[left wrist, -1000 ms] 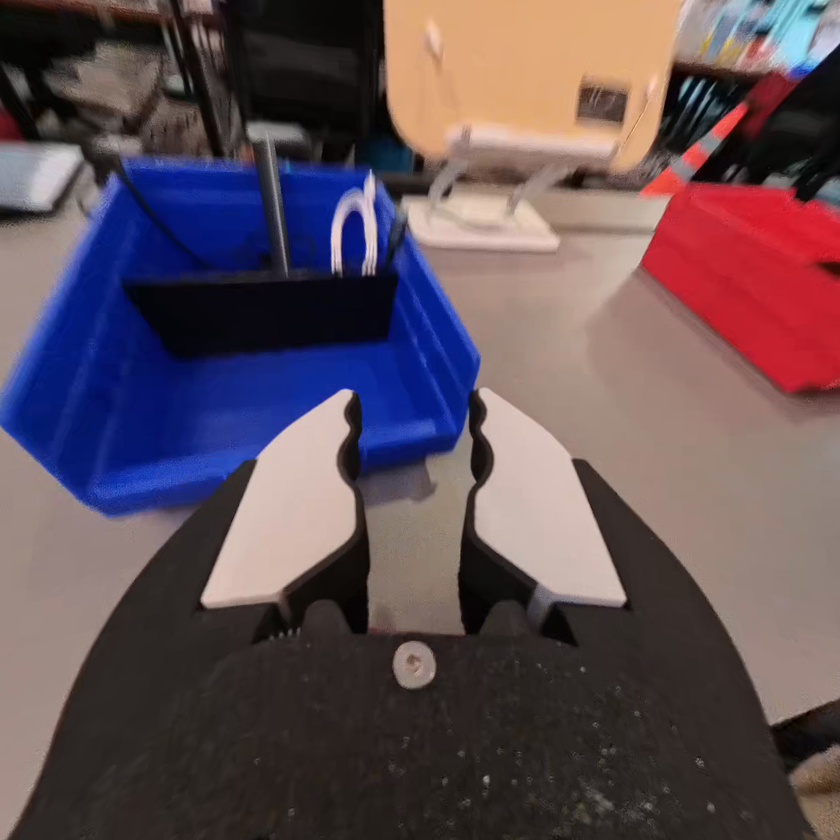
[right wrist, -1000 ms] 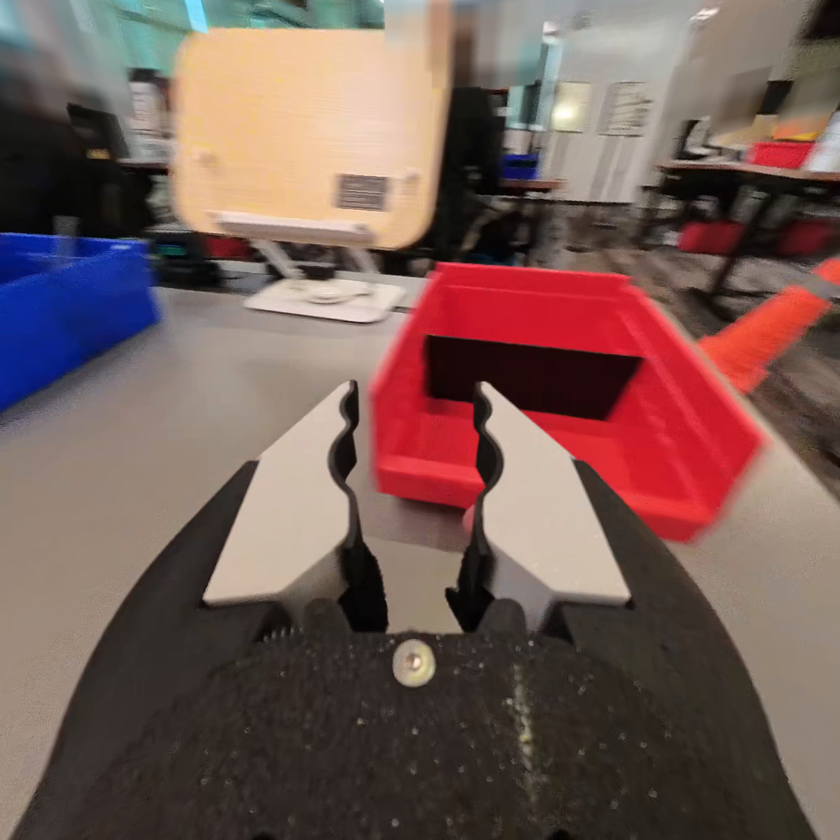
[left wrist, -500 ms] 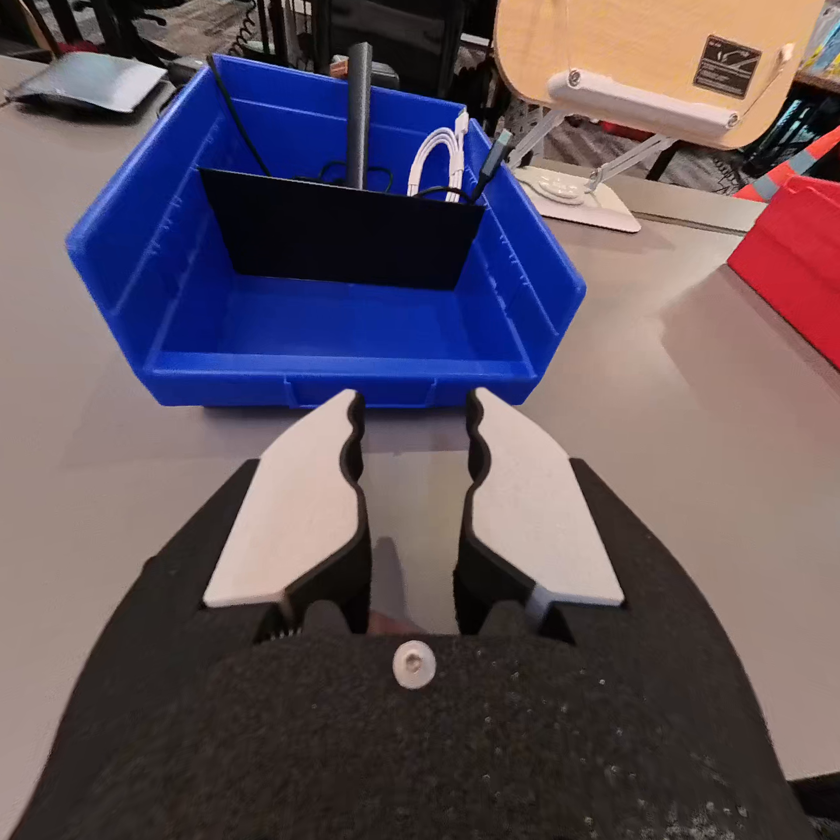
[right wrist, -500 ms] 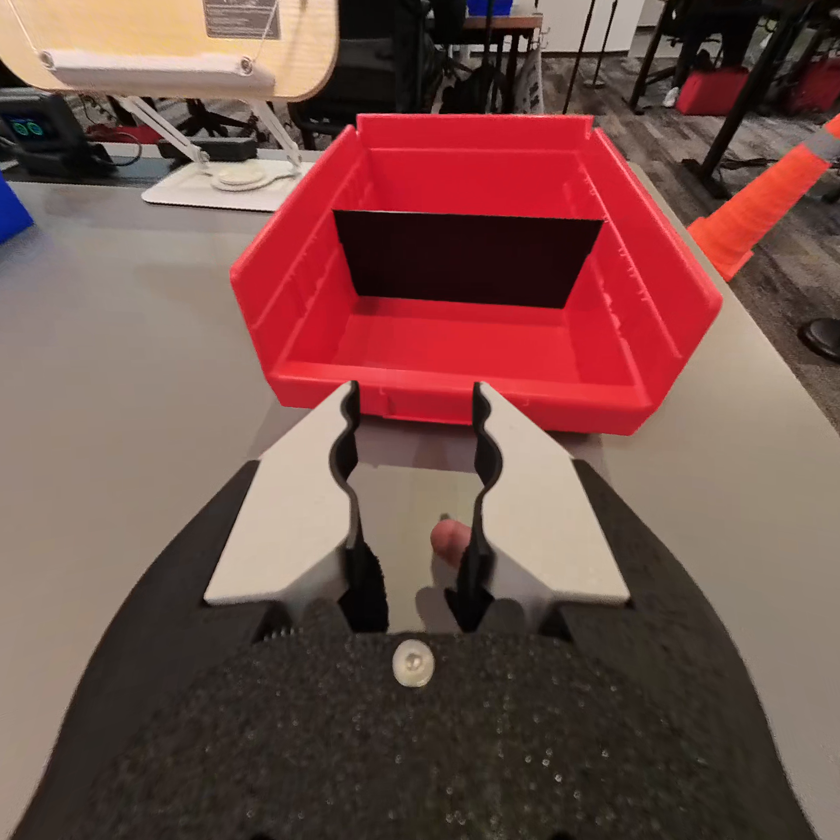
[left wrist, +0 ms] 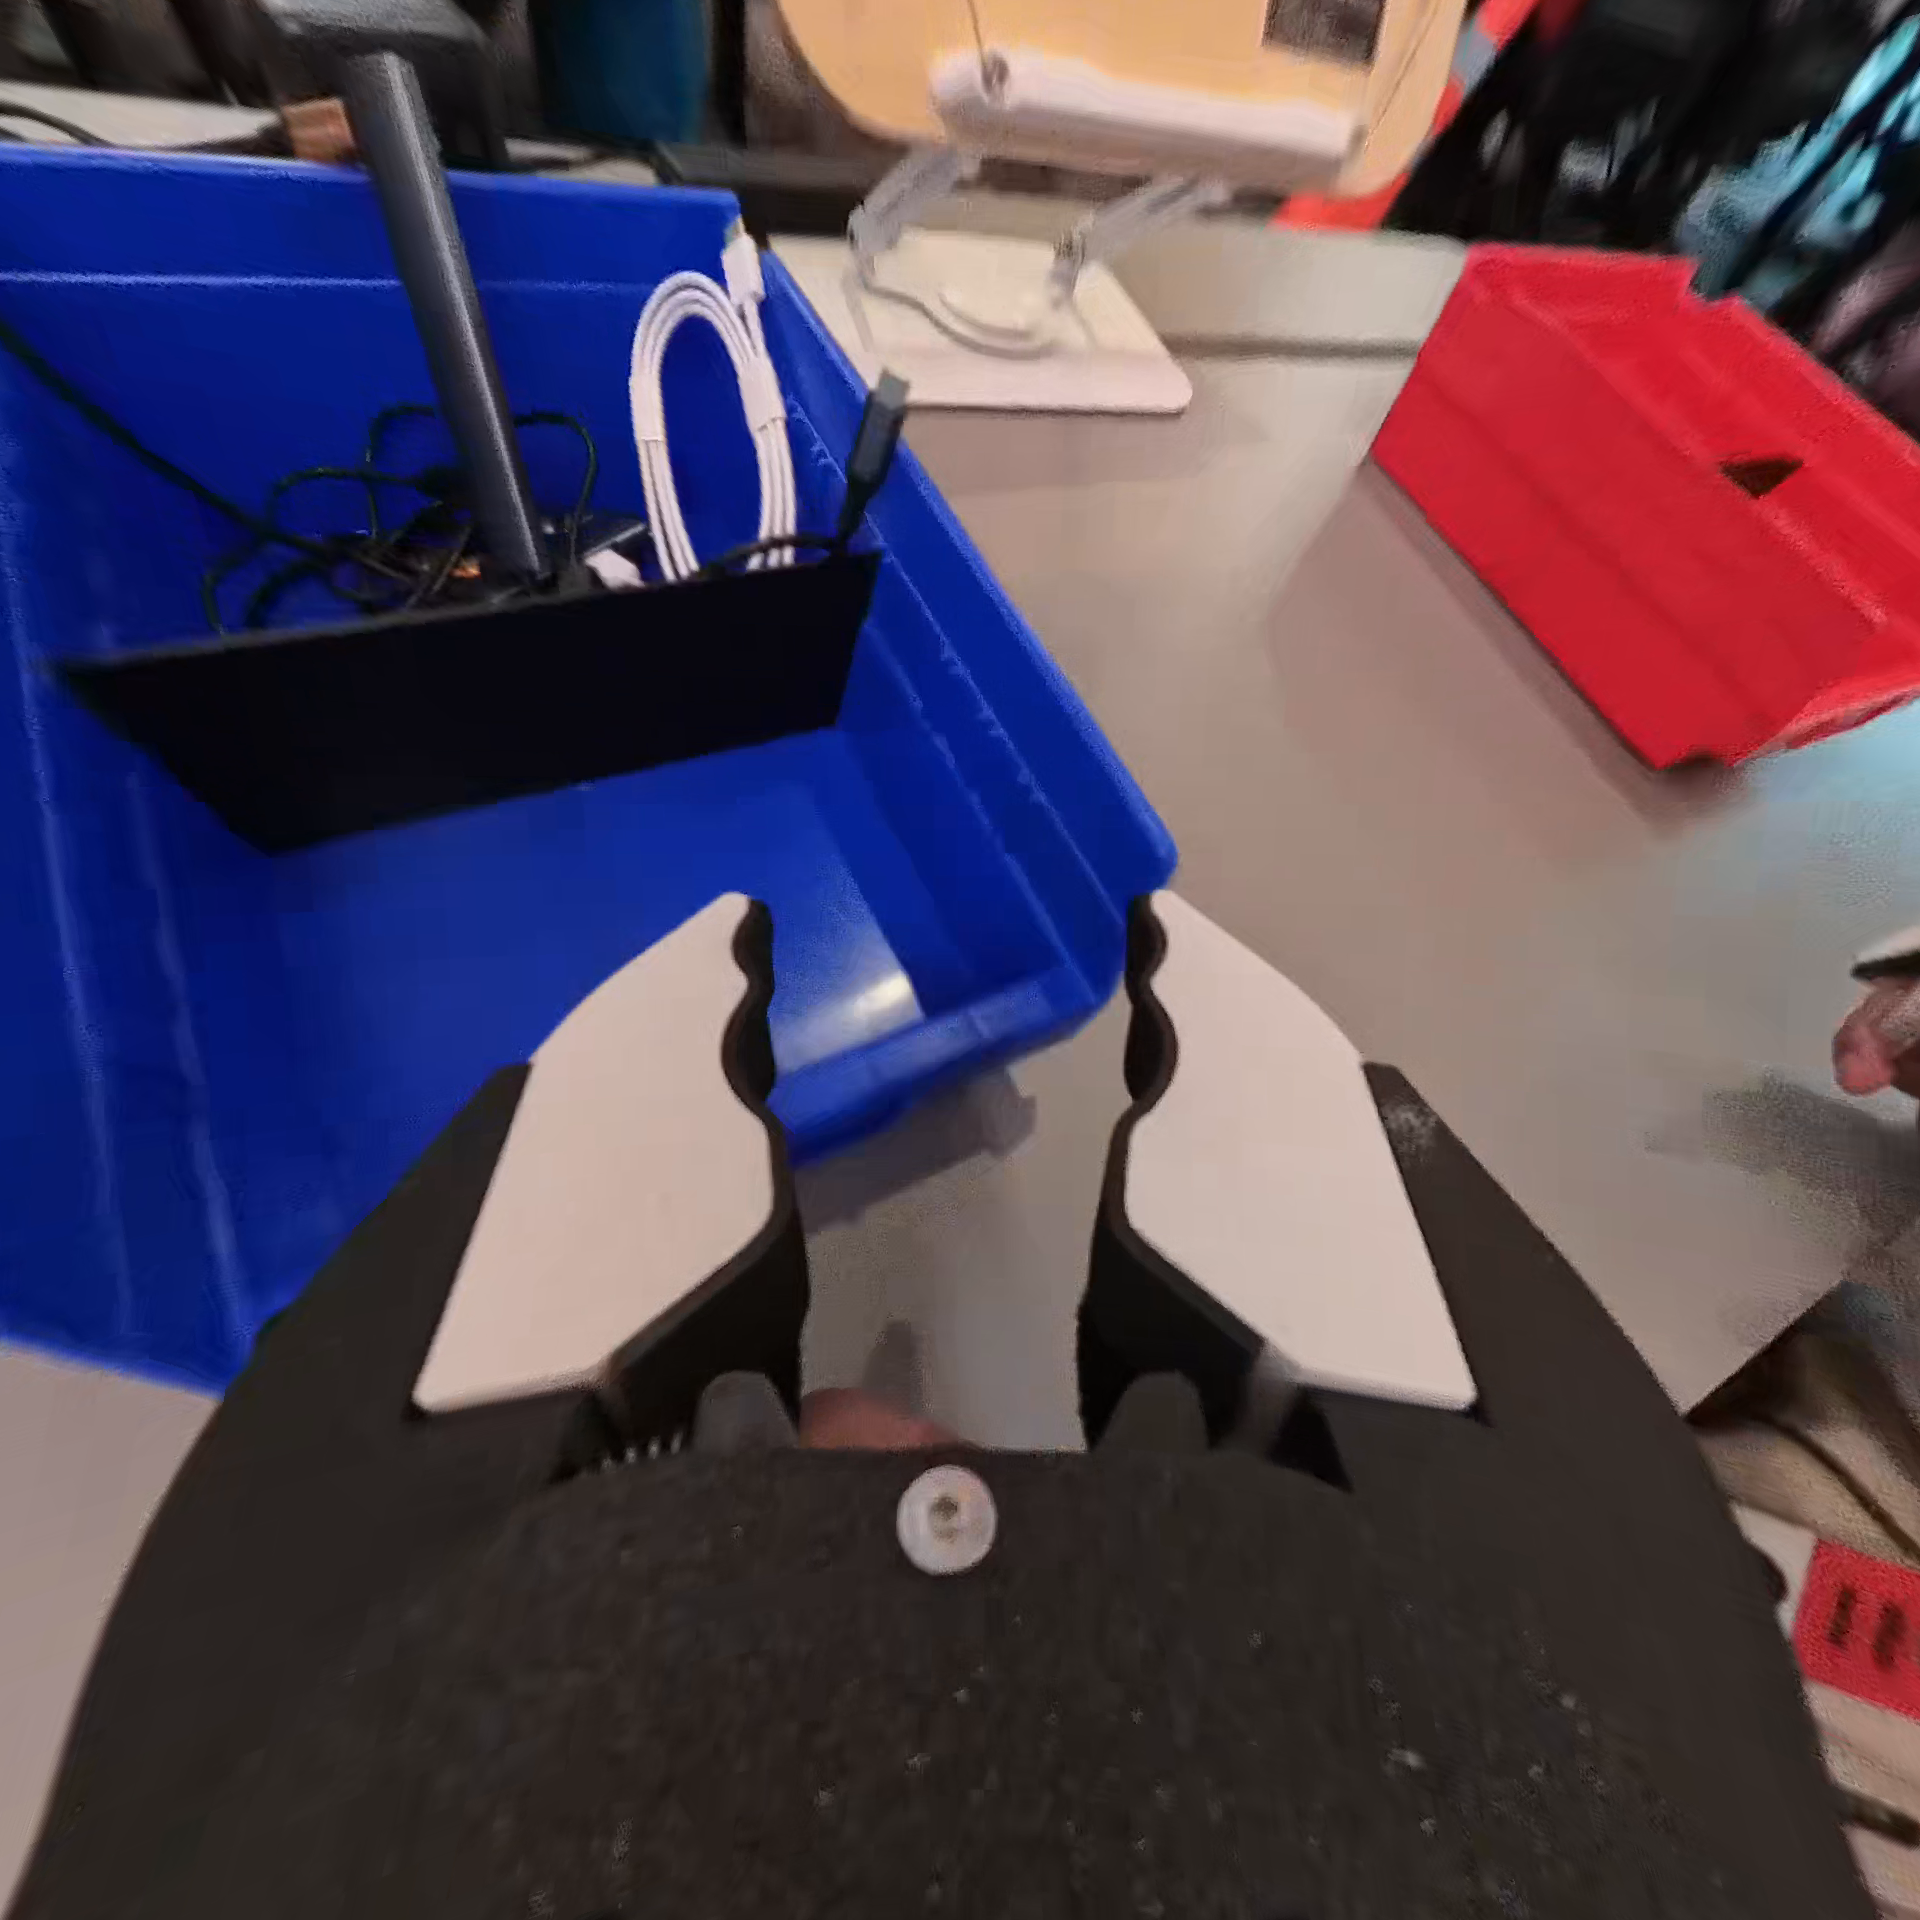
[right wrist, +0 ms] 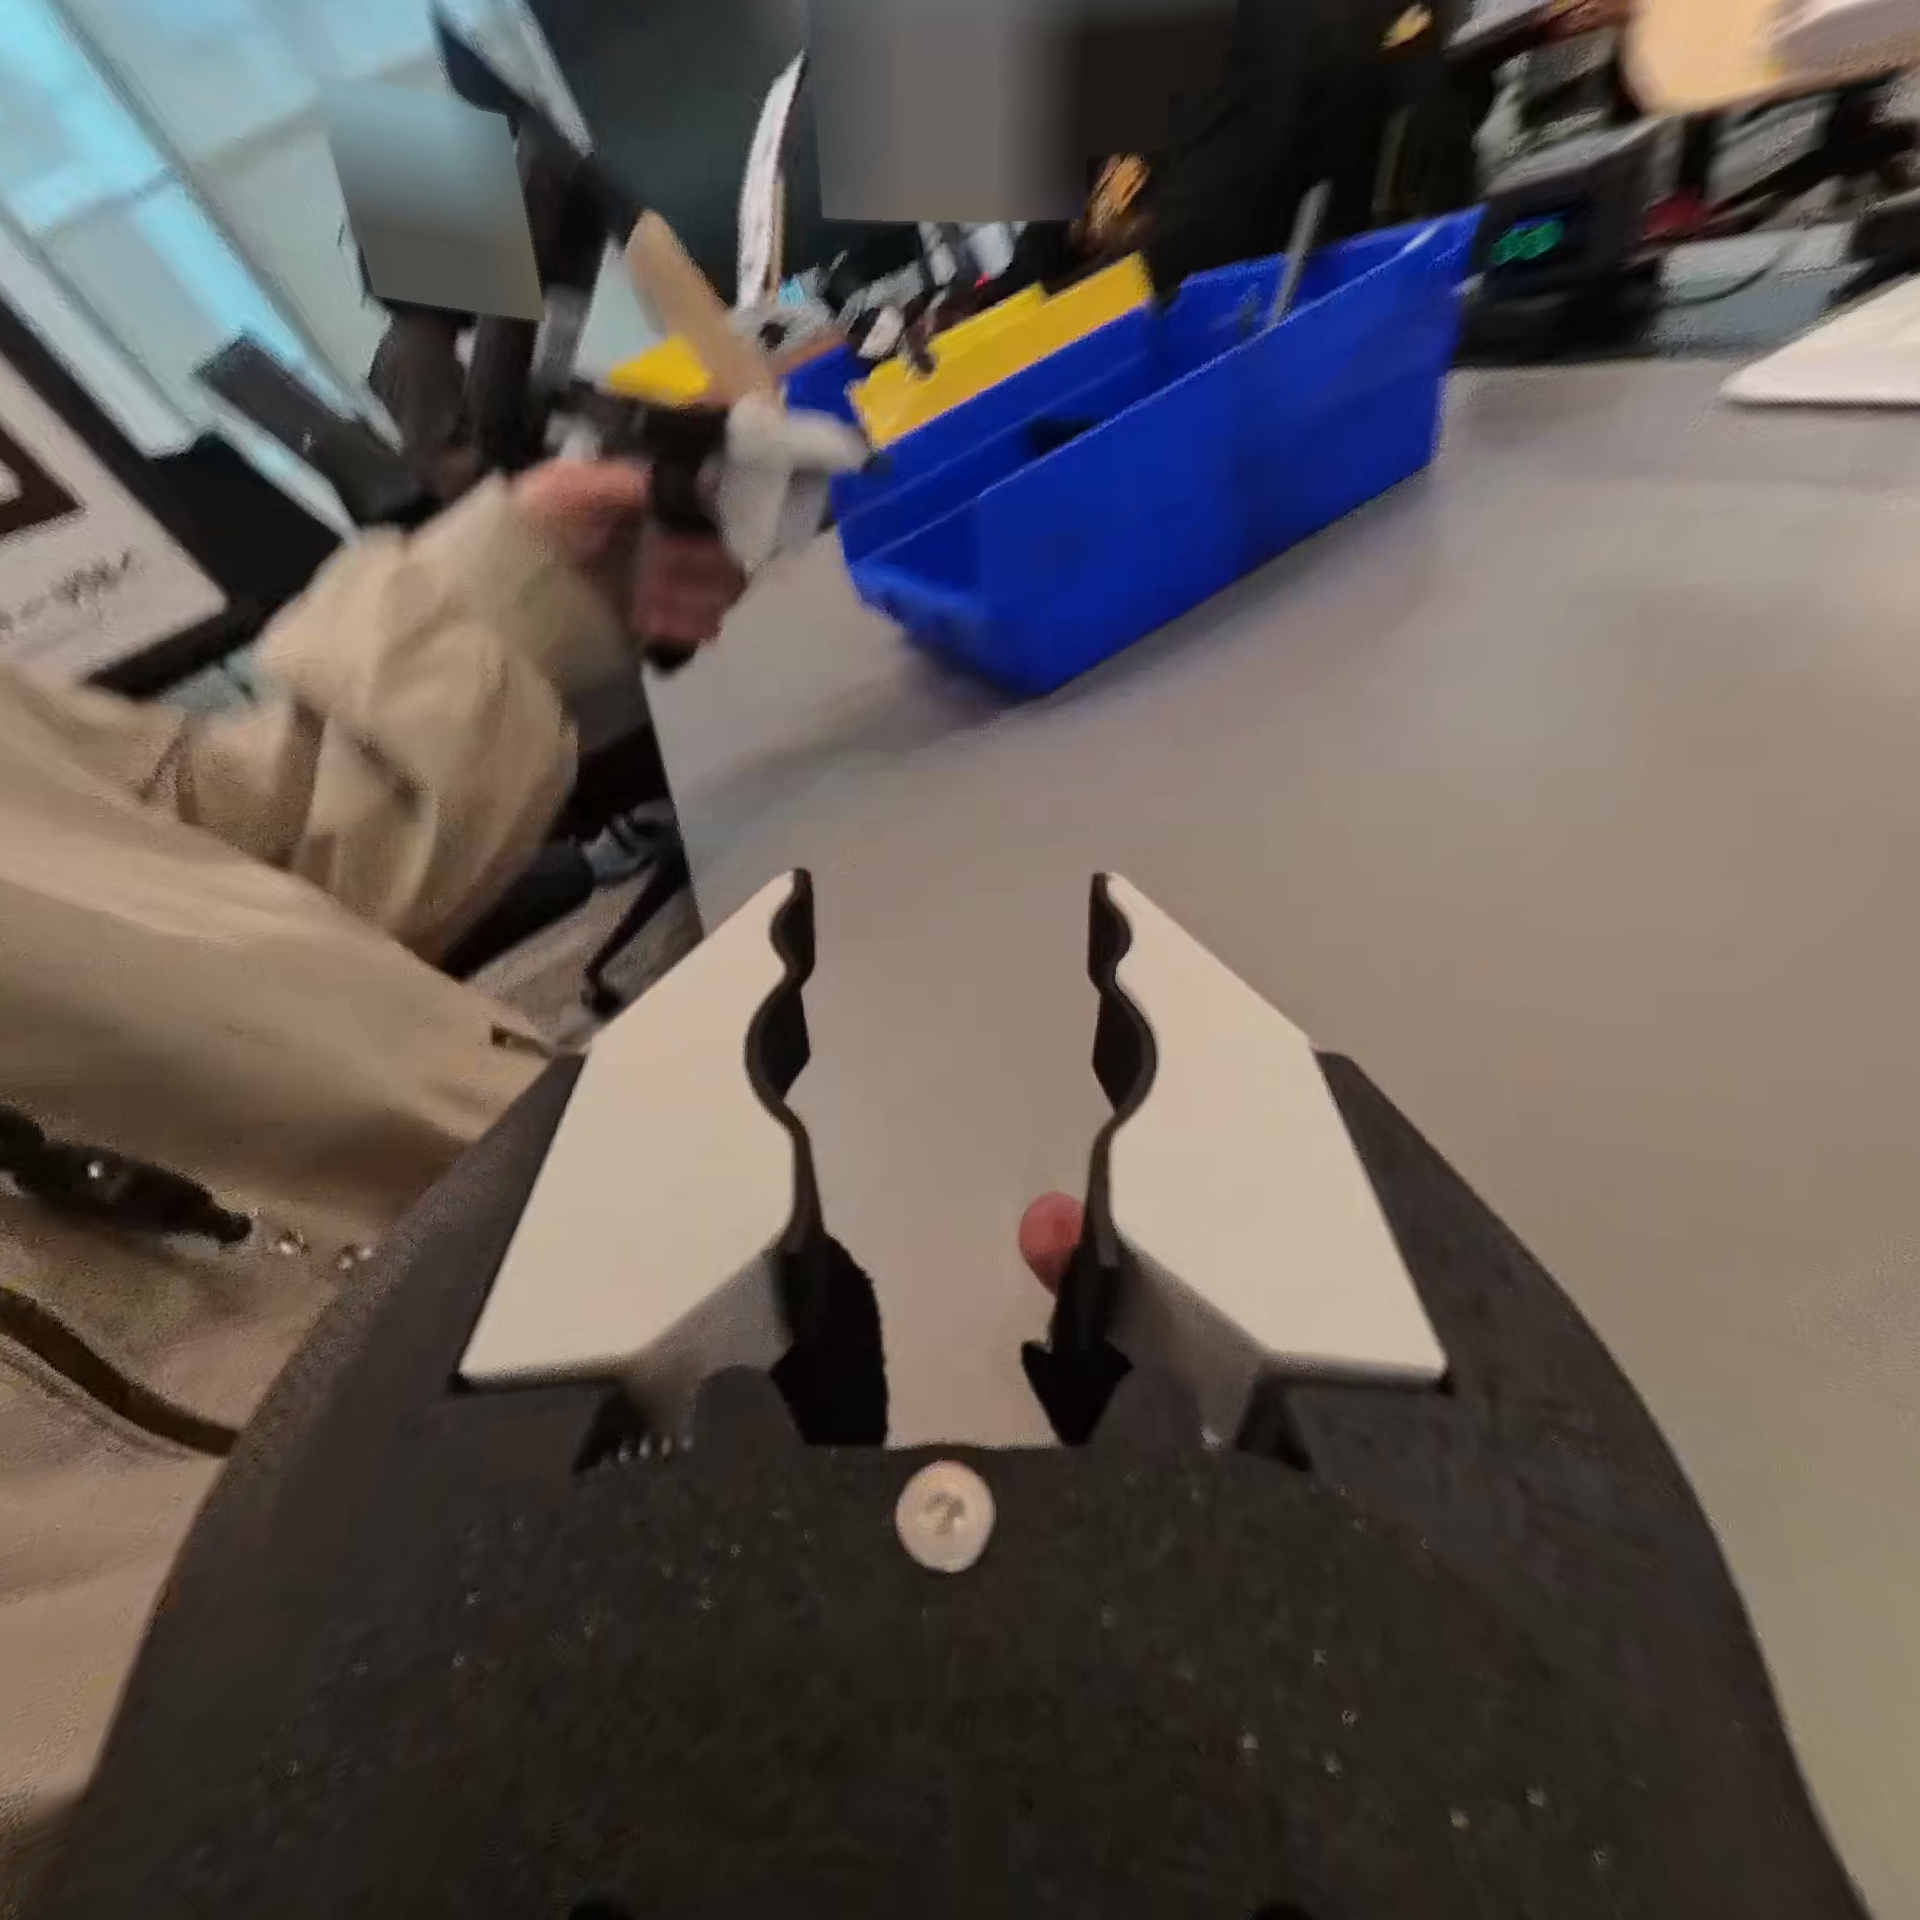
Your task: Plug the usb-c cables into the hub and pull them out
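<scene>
Swung my right tongs [right wrist: 945, 904] off the red bin [left wrist: 1621, 499] toward the blue bin [left wrist: 997, 727], left tongs [left wrist: 940, 935] now over its front corner, both spread and empty; white usb-c cable [left wrist: 717, 416] coiled behind the black divider [left wrist: 499, 696], so pickup comes next.

- A grey table [left wrist: 1299, 790] carries everything.
- A blue bin [left wrist: 977, 727] sits on it at the left.
- A red bin [left wrist: 1642, 499] sits well apart at the right.
- A white stand base [left wrist: 1039, 343] rests behind, between them.
</scene>
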